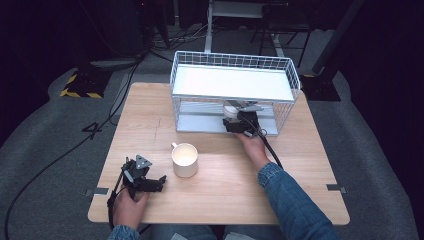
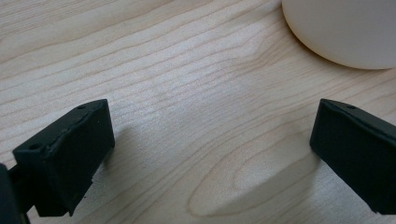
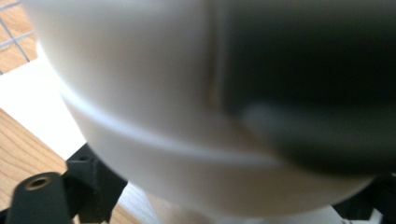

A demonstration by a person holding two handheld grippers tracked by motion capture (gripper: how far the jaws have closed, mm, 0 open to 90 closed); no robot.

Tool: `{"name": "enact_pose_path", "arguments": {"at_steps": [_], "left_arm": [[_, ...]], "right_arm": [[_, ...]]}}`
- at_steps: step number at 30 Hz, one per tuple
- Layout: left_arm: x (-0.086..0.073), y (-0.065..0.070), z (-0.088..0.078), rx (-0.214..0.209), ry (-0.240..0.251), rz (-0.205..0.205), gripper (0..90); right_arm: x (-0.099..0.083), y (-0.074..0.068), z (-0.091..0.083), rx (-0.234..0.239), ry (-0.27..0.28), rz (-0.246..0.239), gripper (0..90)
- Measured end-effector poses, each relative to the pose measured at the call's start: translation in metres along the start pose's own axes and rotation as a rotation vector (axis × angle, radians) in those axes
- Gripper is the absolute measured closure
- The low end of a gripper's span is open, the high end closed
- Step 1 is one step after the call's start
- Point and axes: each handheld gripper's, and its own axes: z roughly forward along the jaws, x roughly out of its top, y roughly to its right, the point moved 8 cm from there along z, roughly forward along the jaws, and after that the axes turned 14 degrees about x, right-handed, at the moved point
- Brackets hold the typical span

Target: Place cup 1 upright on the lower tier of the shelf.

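My right gripper (image 1: pixel 240 123) reaches into the lower level of a white wire rack (image 1: pixel 173 80), up against a white cup (image 1: pixel 231 109) that stands there. In the right gripper view the cup (image 3: pixel 154 93) is blurred and very close, with a dark patch at the upper right. The right gripper (image 3: pixel 229 189) has its jaws apart at the two bottom corners, and no pad visibly presses on the cup. A second white mug (image 1: pixel 185 160) stands on the table. Just to its left my left gripper (image 1: pixel 161 183) lies open on the wood. In its own view, the left gripper (image 2: pixel 212 126) holds nothing, with the mug (image 2: pixel 341 32) beyond.
The rack stands at the back of the wooden table (image 1: pixel 300 175) and carries a white top shelf (image 1: pixel 235 82). Its wire walls close in the lower level at the sides. Cables run over the grey floor (image 1: pixel 45 150) to the left of the table.
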Motion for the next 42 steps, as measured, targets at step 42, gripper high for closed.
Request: {"name": "enact_pose_path", "arguments": {"at_steps": [42], "left_arm": [[0.001,0.005,0.0,-0.01,-0.002,0.007,0.4]], "right_arm": [[-0.001,-0.051,-0.133,0.115,0.024,-0.026,0.0]]}}
